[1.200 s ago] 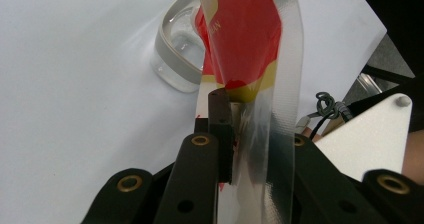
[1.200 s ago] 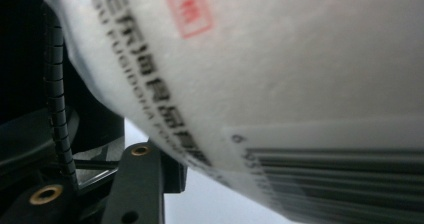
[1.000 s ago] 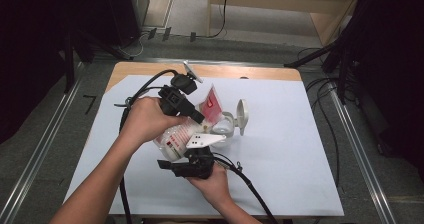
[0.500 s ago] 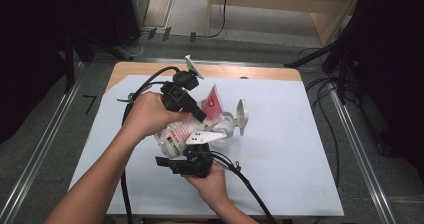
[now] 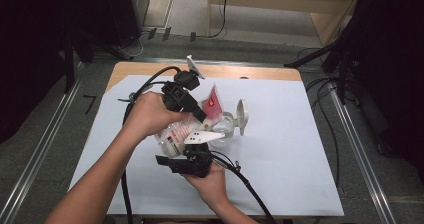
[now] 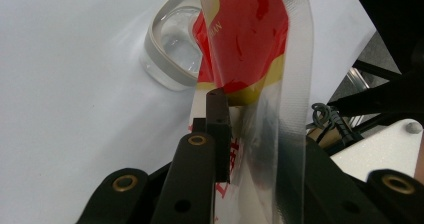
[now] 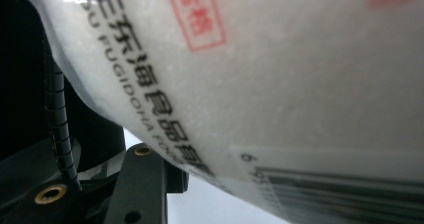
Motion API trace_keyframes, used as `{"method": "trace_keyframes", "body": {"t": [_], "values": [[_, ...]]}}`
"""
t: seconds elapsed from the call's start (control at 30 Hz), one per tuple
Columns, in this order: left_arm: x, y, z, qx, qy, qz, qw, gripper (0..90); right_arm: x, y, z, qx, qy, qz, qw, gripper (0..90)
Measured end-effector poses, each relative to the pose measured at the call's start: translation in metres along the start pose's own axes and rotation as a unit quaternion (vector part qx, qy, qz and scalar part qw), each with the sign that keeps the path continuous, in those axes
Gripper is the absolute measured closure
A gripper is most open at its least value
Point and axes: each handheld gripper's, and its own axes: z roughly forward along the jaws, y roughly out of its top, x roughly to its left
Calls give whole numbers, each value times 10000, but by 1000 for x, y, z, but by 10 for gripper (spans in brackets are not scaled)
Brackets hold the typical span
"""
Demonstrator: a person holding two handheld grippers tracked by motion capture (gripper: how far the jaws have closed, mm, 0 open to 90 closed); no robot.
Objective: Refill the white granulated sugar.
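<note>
Little is changed from a second ago: both hands are kept over the middle of the table [image 5: 310, 149], and the bag [image 5: 176, 134] is held between them much as before, its red top tilted slightly differently. The jaws of the right gripper [image 5: 176, 154] have just been closing, with the lower body of the bag between them.

The left gripper [image 5: 202, 115] is seen clamped on the bag's top; in the left gripper view its black pad [image 6: 218, 129] is pressed flat against the clear film just under the red and yellow print. In the right gripper view the white, grain-filled bag [image 7: 280, 79] lies across the jaws and appears to be gripped, though the contact itself is hidden by the bag.

On the bag, black Chinese characters are printed in a line, with Latin letters beneath that read roughly "FUGIDONA", blurred at both ends. A red boxed stamp of two characters and part of a barcode are also seen. On the red top only a fragment ending in "AN" can be made out.

One bag, two grippers and one clear container [image 5: 227, 126] with its hinged lid [image 5: 242, 115] open are counted. The container lies on the white sheet just beside the bag.
</note>
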Motion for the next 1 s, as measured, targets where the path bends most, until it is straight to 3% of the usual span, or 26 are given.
{"method": "trace_keyframes", "body": {"t": [0.13,0.5,0.7,0.83,1.0], "values": [[-1,-2,0,-48,-106,66,9999,773,0,-1,-1,-76,26,114,9999,592],[1,-9,-8,-148,-193,226,9995,746,-2,-1,-5,-261,290,345,9986,597],[2,-7,-7,-84,-208,141,9996,777,4,0,-5,-171,136,156,9996,576],[1,-5,-6,-50,-200,95,9997,804,5,1,-5,-154,132,193,9996,569],[0,-5,-5,-93,-119,64,9999,811,6,3,-3,-73,113,138,9998,492]]}}
